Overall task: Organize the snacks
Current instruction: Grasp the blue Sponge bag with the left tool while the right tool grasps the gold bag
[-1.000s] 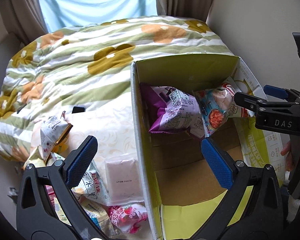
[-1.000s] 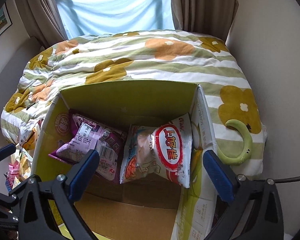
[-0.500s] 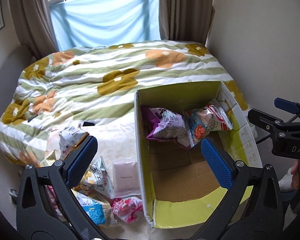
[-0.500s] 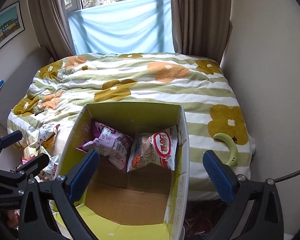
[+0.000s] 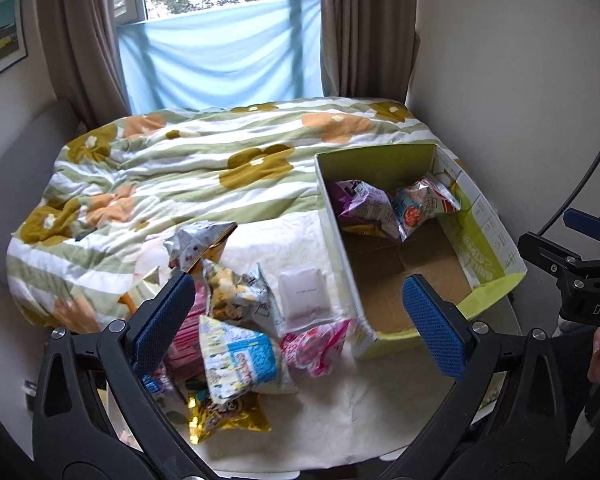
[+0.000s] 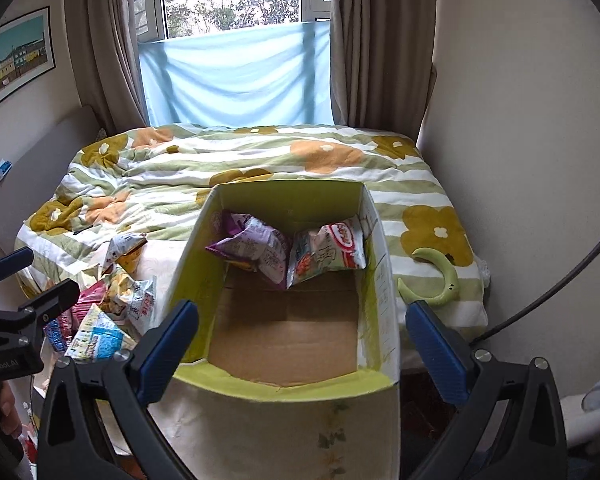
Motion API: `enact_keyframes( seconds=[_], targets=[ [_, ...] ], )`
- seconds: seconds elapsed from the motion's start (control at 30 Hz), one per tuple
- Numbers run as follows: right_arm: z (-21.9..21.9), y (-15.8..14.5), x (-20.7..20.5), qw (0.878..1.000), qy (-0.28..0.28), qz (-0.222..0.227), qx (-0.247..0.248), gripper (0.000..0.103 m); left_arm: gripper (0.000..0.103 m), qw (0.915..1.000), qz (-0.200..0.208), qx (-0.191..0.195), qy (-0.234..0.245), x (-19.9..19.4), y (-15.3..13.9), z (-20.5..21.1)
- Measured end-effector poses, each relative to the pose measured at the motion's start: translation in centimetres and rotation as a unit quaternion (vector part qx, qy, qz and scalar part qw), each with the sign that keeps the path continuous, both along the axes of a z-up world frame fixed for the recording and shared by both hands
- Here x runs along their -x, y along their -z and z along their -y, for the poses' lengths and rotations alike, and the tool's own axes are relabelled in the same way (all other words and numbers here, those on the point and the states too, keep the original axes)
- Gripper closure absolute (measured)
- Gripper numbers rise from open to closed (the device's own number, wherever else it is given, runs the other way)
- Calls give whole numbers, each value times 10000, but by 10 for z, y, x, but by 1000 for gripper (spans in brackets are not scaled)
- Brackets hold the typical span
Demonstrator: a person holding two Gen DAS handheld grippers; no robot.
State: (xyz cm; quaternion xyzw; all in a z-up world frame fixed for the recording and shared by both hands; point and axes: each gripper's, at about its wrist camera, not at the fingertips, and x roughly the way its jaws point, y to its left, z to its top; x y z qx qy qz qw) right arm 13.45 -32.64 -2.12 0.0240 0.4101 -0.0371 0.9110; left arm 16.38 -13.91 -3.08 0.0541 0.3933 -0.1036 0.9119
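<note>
An open cardboard box (image 5: 488, 240) (image 6: 284, 382) with yellow-green inside sits on the bed's near right. A purple snack bag (image 5: 364, 208) (image 6: 252, 244) and a white-red snack bag (image 5: 416, 204) (image 6: 328, 252) lean at its far end. A pile of snack bags (image 5: 236, 320) (image 6: 112, 312) lies left of the box, with a pale pink packet (image 5: 304, 294) beside it. My left gripper (image 5: 296, 316) is open and empty, above the pile's right edge. My right gripper (image 6: 300, 344) is open and empty, above the box's near end.
A floral quilt (image 5: 204, 164) covers the bed up to a window with blue cloth (image 6: 236, 80). A green crescent-shaped object (image 6: 440, 280) lies right of the box. A wall (image 6: 520, 120) runs along the right. A cable (image 6: 560, 288) hangs at the right.
Both grippers have pulled back and up from the box, so more of the bed, the snack pile and the window show. Both stay open. The bags in the box have not moved.
</note>
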Motion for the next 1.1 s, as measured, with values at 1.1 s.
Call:
enact_keyframes(
  seconds=[1.1],
  targets=[
    [-223,164,34,9781,-124,-1057,-1787,0,1,9870,-858,-1074,830,21,159,-216]
  ],
)
